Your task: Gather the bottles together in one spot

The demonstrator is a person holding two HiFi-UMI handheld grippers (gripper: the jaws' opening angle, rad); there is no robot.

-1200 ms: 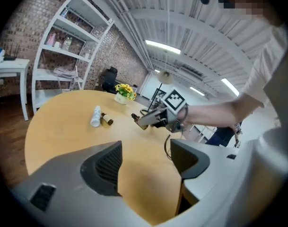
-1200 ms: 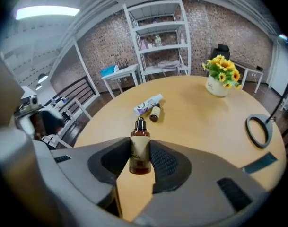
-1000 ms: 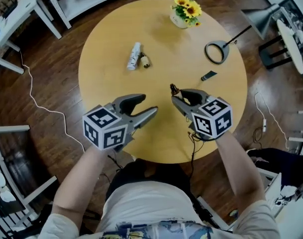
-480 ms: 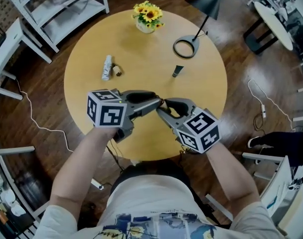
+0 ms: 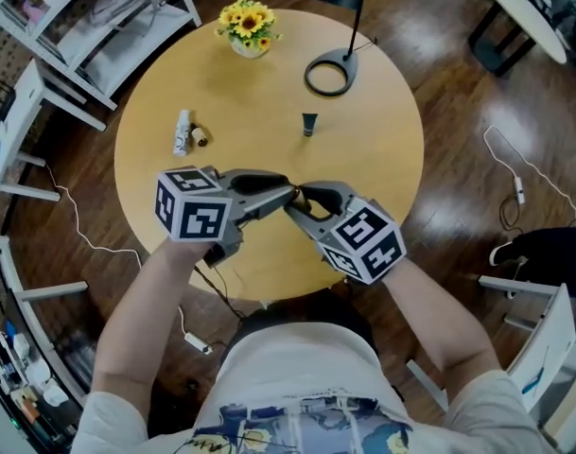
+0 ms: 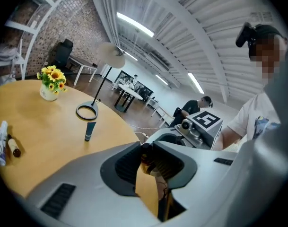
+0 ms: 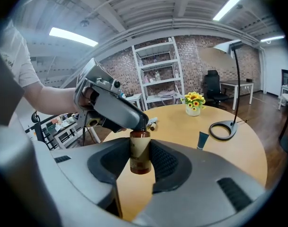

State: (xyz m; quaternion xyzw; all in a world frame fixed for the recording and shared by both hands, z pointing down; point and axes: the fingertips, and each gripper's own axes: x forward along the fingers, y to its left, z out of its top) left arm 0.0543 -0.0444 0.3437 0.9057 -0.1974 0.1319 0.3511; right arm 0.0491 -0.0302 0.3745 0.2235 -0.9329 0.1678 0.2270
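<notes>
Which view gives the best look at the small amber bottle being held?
The right gripper view: the amber bottle stands upright between its jaws, label and base showing. The left gripper view shows only its upper part, between closing jaws. In the head view it is almost wholly hidden.

A pot of sunflowers [image 5: 247, 28] stands at the round counter's [image 5: 382, 178] far edge. A lamp's ring base [image 5: 327, 74] rests near the far-right edge. White shelving [image 5: 98, 17] stands beyond the far-left edge.

Grey left gripper [image 5: 289, 194] and right gripper [image 5: 296, 201]; marker cubes [image 5: 191, 218]; white T-shirt [image 5: 297, 386].
</notes>
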